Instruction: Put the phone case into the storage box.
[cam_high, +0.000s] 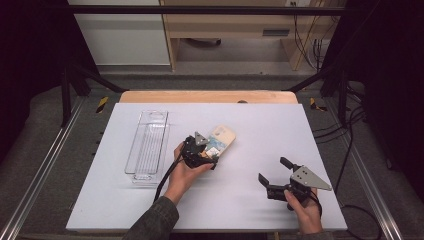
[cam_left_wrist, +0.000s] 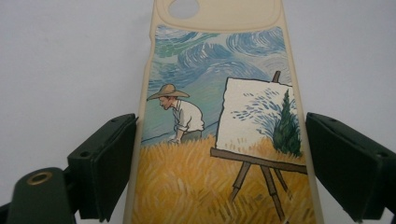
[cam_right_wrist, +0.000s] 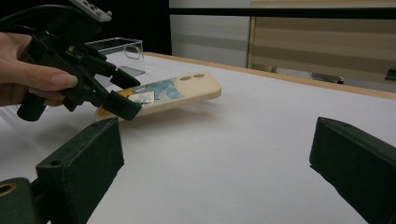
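Partly, the left gripper (cam_high: 209, 156) hides the phone case's (cam_high: 223, 137) near end.

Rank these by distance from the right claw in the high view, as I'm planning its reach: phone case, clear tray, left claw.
1. Left claw, to its left, at the case's near end.
2. Phone case, mid-table, just beyond.
3. Clear tray, far left.

A white table (cam_high: 260, 200) with a wooden far edge carries the things. A clear plastic tray (cam_high: 147, 146) lies on its left part, and just right of it a cream phone case (cam_high: 223, 138) with a painted picture faces up.
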